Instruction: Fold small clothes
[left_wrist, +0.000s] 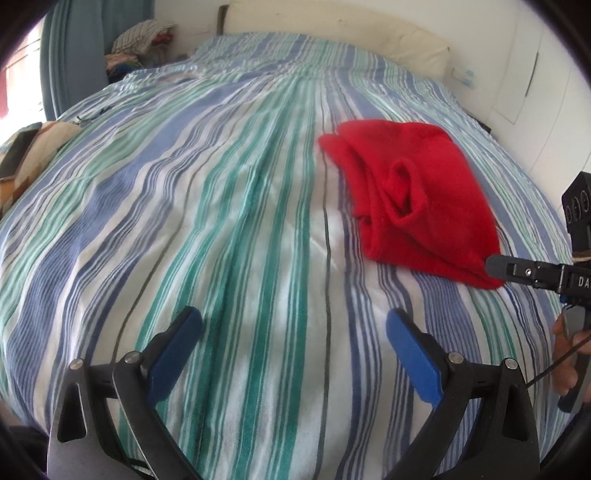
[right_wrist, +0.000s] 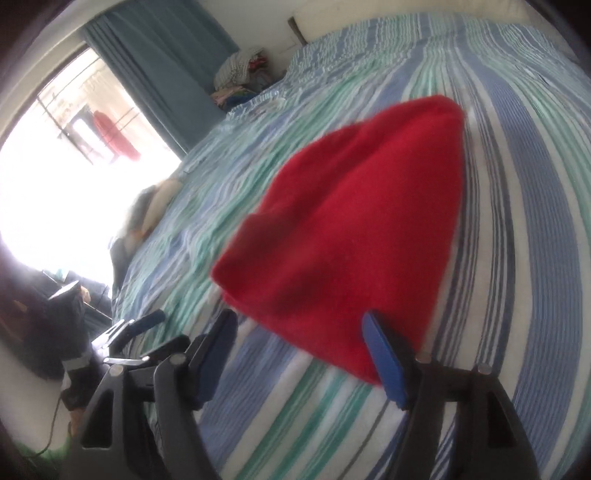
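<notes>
A small red garment lies folded in a bundle on the striped bedspread, right of centre in the left wrist view. My left gripper is open and empty, low over the bedspread, left of and nearer than the garment. My right gripper is open, its jaws just short of the near edge of the red garment, holding nothing. The right gripper's black finger shows at the garment's right corner in the left wrist view.
A pillow lies at the head of the bed. A pile of clothes sits by the blue curtain at the far left. A patterned cloth lies at the bed's left edge. A white wall runs along the right.
</notes>
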